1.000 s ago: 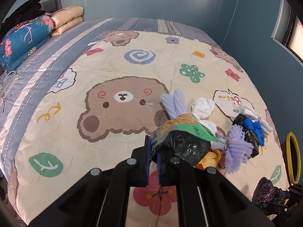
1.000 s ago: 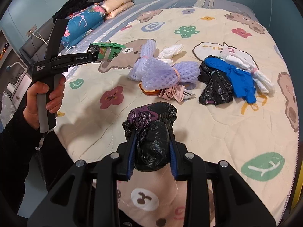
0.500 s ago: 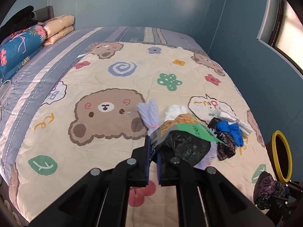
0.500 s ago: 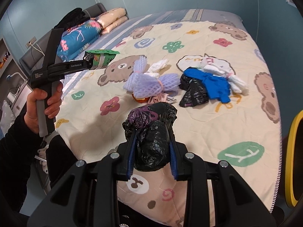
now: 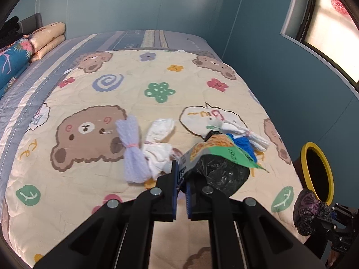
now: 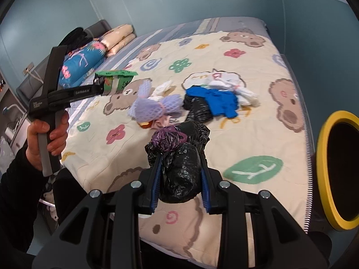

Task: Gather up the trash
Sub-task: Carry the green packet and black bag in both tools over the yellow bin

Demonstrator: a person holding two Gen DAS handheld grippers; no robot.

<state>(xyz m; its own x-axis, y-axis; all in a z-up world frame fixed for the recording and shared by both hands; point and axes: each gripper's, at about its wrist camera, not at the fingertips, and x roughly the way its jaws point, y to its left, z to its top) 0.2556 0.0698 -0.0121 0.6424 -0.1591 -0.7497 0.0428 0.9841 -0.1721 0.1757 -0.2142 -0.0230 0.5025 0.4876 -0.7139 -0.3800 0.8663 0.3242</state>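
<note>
green snack wrapper [image 5: 221, 151] held aloft, crumpled black bag [image 6: 182, 168] gripped, trash pile [image 6: 190, 103] on quilt

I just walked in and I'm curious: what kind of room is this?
Most likely a bedroom. A bed takes up most of the view, covered by a cream quilt printed with bears and flowers, with folded bedding and pillows stacked at its head. A yellow-rimmed bin stands beside it.

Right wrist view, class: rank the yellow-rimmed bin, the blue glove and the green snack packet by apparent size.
1. Yellow-rimmed bin, though it sits nearer the camera and is cut off by the frame.
2. Blue glove.
3. Green snack packet.
</note>
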